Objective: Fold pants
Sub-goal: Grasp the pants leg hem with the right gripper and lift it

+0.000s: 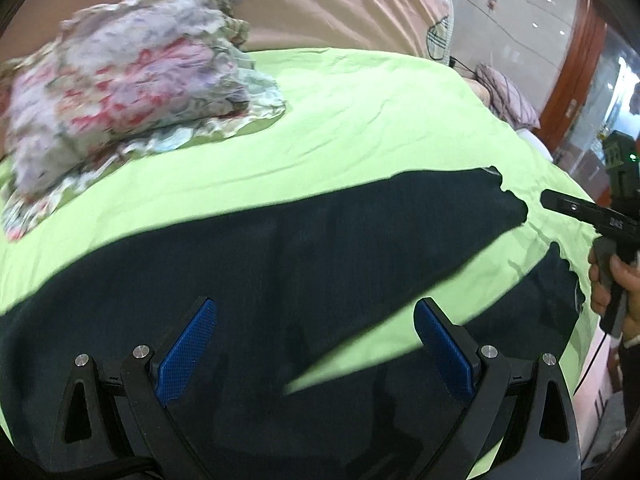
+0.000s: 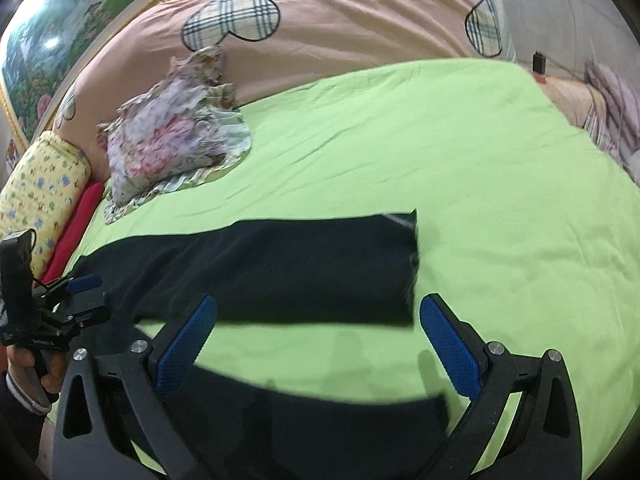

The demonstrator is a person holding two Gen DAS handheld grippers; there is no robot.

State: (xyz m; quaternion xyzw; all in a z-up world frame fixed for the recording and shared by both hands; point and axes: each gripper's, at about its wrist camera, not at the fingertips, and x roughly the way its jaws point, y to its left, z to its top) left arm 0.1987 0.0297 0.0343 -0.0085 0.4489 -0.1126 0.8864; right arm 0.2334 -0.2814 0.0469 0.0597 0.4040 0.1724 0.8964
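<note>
Dark navy pants [image 1: 304, 264] lie flat on the green bed sheet [image 1: 360, 120], the two legs spread in a V toward the right. My left gripper [image 1: 316, 312] is open above the waist and crotch area, holding nothing. My right gripper [image 2: 318, 312] is open and empty, hovering between the far leg [image 2: 280, 268] and the near leg [image 2: 320, 420], close to the far leg's cuff. The right gripper's body shows in the left wrist view [image 1: 584, 212] near the cuffs. The left gripper shows in the right wrist view [image 2: 80, 292] at the left.
A floral pillow [image 1: 132, 80] lies on the sheet behind the pants. A pink quilt with plaid hearts [image 2: 340, 20] is piled at the back. A yellow bolster [image 2: 40, 192] and a red cushion [image 2: 76, 228] sit at the left edge. The bed's right edge drops off [image 1: 600, 340].
</note>
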